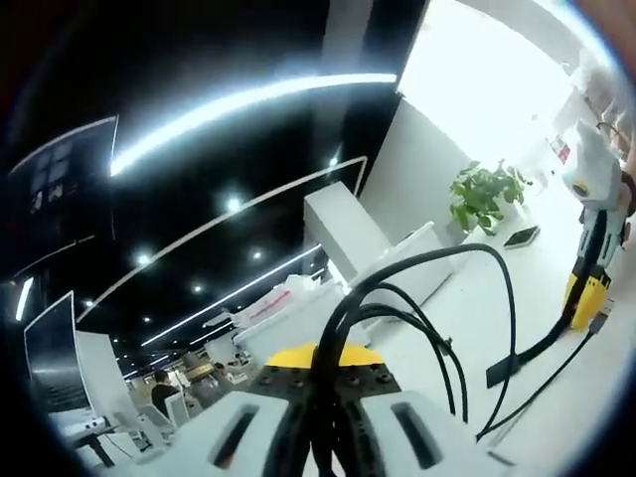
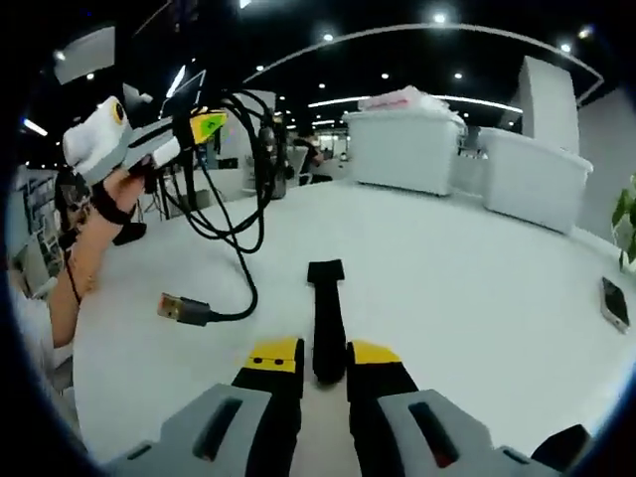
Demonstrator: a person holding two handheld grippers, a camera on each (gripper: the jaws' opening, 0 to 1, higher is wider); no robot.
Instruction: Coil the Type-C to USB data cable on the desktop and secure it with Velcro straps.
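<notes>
White desk (image 2: 447,268), dim showroom; left hand-held gripper (image 1: 320,390) grips coiled cable (image 1: 437,298)

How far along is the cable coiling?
Done: the cable hangs in loose loops from the shut left gripper, its USB plug still dangling free. In hand: the right gripper pinches the black Velcro strap. Left: wrap the strap around the coil.
</notes>
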